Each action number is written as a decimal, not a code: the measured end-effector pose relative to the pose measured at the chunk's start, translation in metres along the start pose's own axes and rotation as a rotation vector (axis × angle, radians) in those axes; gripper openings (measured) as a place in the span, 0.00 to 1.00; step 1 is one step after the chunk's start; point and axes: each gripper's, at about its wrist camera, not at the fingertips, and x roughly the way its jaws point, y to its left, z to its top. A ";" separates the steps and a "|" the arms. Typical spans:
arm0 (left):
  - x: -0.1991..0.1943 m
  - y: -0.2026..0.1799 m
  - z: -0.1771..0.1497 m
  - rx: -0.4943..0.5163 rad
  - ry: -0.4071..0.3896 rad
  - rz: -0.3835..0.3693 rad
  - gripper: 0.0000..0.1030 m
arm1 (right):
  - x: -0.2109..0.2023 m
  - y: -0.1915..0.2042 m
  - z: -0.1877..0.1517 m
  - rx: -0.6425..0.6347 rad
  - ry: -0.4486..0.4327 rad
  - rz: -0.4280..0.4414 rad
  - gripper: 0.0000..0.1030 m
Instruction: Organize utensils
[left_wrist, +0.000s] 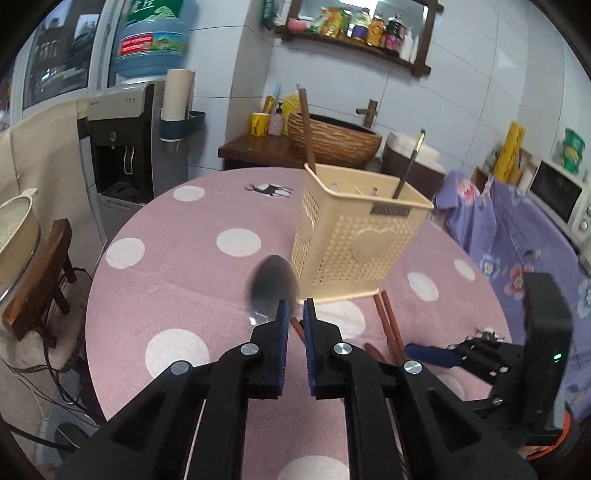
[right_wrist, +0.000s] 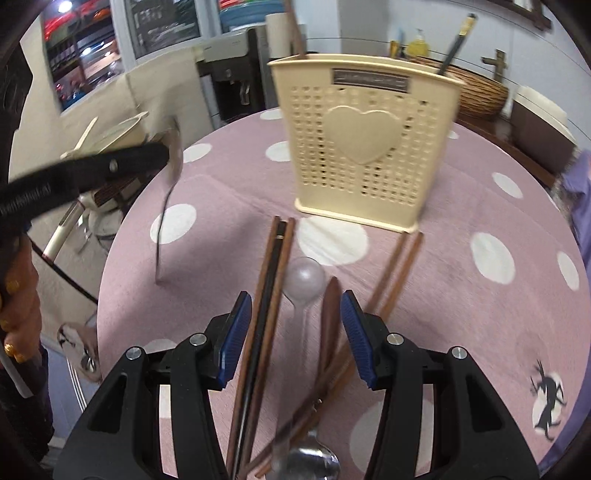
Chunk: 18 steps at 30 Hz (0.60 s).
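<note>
Left gripper (left_wrist: 293, 308) pinching a metal spoon (left_wrist: 272, 284) beside the cream utensil basket (left_wrist: 354, 236); swing it handle-down over the rim; right gripper (right_wrist: 297, 332) spread above chopsticks (right_wrist: 264, 314).

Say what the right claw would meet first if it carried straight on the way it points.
Probably the clear plastic spoon lying on the tablecloth, framed between the open right claw among the wooden chopsticks. The cream utensil basket stands beyond. Depth is hard to judge here.
</note>
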 end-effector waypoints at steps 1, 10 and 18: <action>0.002 0.000 0.000 0.003 0.000 0.005 0.09 | 0.003 0.000 0.002 0.001 0.005 -0.015 0.49; 0.023 0.042 -0.001 -0.083 0.045 0.095 0.09 | 0.005 -0.025 0.007 0.071 0.008 -0.134 0.49; 0.043 0.065 -0.003 -0.121 0.091 0.155 0.48 | 0.017 -0.081 0.002 0.317 0.050 -0.212 0.40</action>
